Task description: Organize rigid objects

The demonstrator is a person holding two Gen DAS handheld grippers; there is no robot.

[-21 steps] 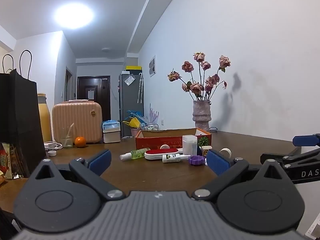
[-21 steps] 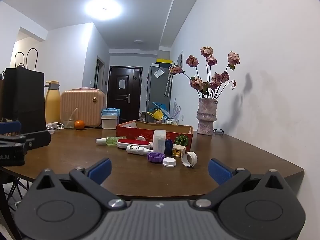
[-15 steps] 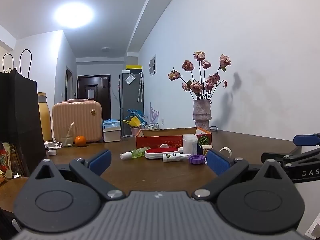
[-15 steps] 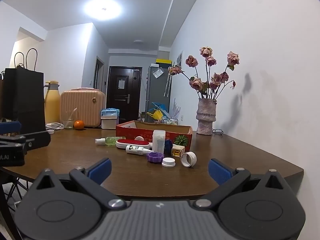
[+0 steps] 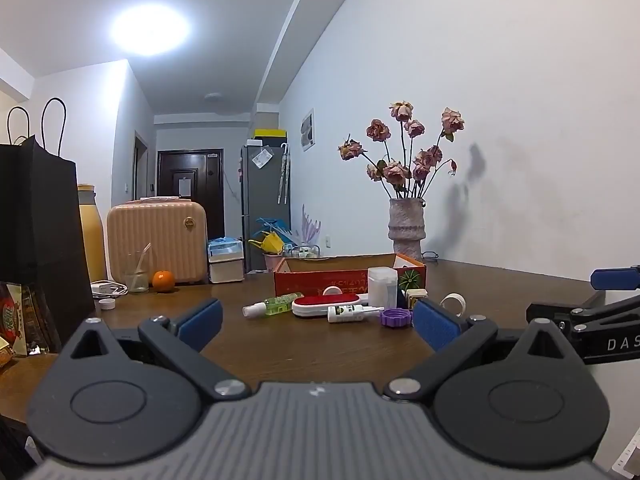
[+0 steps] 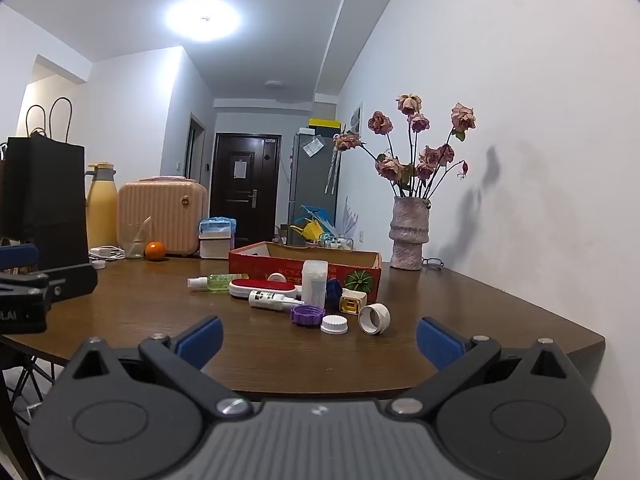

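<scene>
A shallow red cardboard box (image 6: 304, 266) sits mid-table. In front of it lie a green spray bottle (image 6: 212, 281), a red-and-white case (image 6: 262, 287), a small white tube (image 6: 272, 300), a tall white container (image 6: 314, 283), a purple lid (image 6: 307, 315), a white cap (image 6: 334, 324), a white ring (image 6: 374, 318) and a small yellow-white box (image 6: 353, 304). The same cluster shows in the left wrist view around the purple lid (image 5: 395, 317) and the red box (image 5: 348, 276). My left gripper (image 5: 316, 322) and right gripper (image 6: 318, 338) both stand wide open and empty, short of the cluster.
On the brown table (image 6: 160, 312) a pink vase of dried roses (image 6: 409, 240) stands by the right wall. At the far left are a peach case (image 6: 162, 216), an orange (image 6: 155, 251), a glass, a yellow flask and a black paper bag (image 5: 36, 236).
None of the objects moved. Both views have barely shifted; the grippers stay wide open.
</scene>
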